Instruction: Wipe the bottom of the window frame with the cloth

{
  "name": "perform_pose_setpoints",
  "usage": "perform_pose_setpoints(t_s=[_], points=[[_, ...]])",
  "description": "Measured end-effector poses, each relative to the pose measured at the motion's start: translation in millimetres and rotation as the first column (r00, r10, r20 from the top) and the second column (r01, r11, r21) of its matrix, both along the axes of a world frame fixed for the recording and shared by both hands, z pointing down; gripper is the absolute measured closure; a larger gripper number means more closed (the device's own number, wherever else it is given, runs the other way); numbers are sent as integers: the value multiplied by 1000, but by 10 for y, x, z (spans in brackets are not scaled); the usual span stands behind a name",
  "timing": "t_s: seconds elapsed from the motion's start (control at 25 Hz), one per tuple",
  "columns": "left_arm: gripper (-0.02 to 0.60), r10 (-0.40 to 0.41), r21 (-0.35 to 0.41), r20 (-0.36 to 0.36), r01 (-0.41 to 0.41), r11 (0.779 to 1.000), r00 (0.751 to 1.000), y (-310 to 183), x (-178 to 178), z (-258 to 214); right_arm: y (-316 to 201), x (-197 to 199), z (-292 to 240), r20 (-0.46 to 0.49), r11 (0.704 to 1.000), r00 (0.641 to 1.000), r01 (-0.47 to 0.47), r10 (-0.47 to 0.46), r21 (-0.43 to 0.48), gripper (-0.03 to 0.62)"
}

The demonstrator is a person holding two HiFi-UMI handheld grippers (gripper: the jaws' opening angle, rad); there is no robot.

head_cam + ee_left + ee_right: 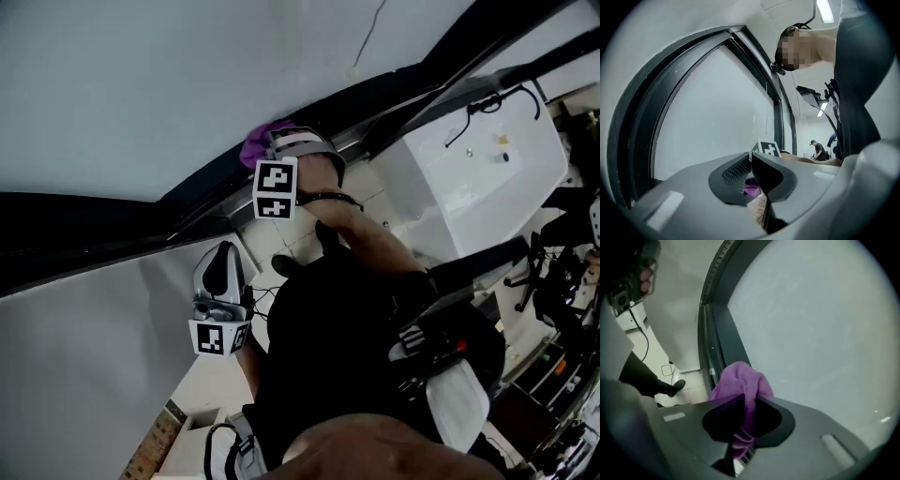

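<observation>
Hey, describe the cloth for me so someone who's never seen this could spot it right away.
Find the big pale window pane and follow its dark frame. Right at the frame is a bunched purple cloth, pinched in the right tool. Nothing else nearby is purple.

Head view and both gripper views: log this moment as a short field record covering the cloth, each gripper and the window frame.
right gripper: shut on the purple cloth
cloth state: bunched, sticking out past the jaws
cloth position: at the dark window frame, beside the glass; actual contact cannot be told
left gripper: jaws together, nothing between them
left gripper position: held back from the frame, nearer the person in the head view
</observation>
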State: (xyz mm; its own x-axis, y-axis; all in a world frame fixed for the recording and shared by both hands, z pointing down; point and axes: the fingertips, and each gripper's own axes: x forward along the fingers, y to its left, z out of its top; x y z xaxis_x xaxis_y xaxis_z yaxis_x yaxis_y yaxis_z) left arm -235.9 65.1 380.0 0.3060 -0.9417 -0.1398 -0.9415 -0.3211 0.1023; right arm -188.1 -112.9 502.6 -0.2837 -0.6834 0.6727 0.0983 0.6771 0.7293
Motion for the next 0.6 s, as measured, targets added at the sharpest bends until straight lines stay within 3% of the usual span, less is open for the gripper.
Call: perform_pose_setpoints(t_s=[0.12, 0.32, 0.44, 0.6], points=[[561, 5, 6, -15, -5, 1000, 1000, -14, -61, 36, -418, 43, -173, -44, 998, 999, -7, 9, 60, 540], [561, 21, 6, -29, -21, 1000, 999, 4, -84, 63, -397, 143, 15, -278, 999, 959, 51, -54, -16, 543], [561, 12, 13, -42, -11, 1000, 999, 14, -129, 90, -490, 181, -47, -279, 995, 957, 89, -76, 36, 540], [561, 18, 15, -27, -18, 1000, 999, 19, -178, 38, -238, 468, -165, -222, 982, 960, 147, -170, -115, 543]])
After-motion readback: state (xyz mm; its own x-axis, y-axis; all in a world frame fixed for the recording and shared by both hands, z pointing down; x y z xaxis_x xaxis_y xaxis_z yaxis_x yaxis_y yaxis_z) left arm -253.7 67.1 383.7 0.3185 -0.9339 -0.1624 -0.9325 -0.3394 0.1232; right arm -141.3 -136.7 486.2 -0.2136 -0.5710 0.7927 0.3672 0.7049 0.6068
